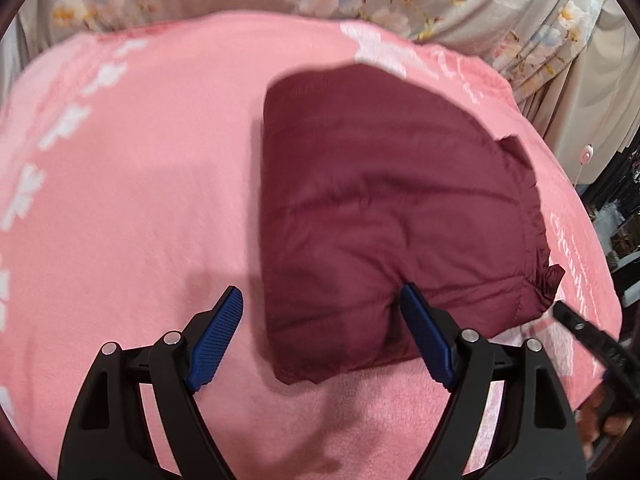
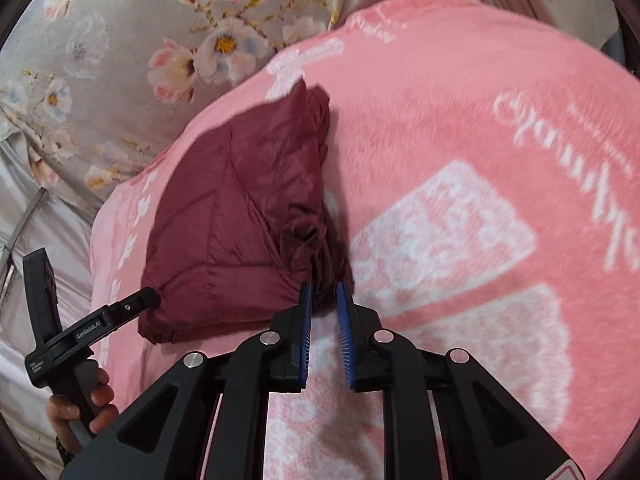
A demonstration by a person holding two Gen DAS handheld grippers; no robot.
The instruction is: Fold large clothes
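Jacket [image 1: 384, 216], dark red and quilted, lay folded into a compact bundle on a pink blanket [image 1: 132, 184] spread over what looked like a bed, with flowered bedding [image 2: 100, 60] behind it. Its gathered, ruffled edge ran down the side toward the right gripper [image 2: 323, 294].

That gripper's fingers [image 2: 306, 320] stood only a narrow gap apart, their tips right at the bunched corner of the jacket. Whether any cloth was pinched between them could not be told from either view. The left gripper [image 1: 322, 300] had its fingers [image 1: 218, 336] spread wide and held nothing: one blue pad was over the blanket just beside the bundle, the other over the jacket's near edge. A hand [image 2: 86, 408] gripped the left gripper's handle at the bed's edge.

Judging by the neat shape, the fold seemed nearly finished, so the risk lay in undoing it. The puffy fill looked springy, and the top layer could lift open if left without pressure. If the right fingers had a little ruffle caught, drawing that gripper away might drag the corner out and spill the layers. The wide left fingers, brought down carelessly, could snag the near edge or shove the slippery bundle across the blanket.
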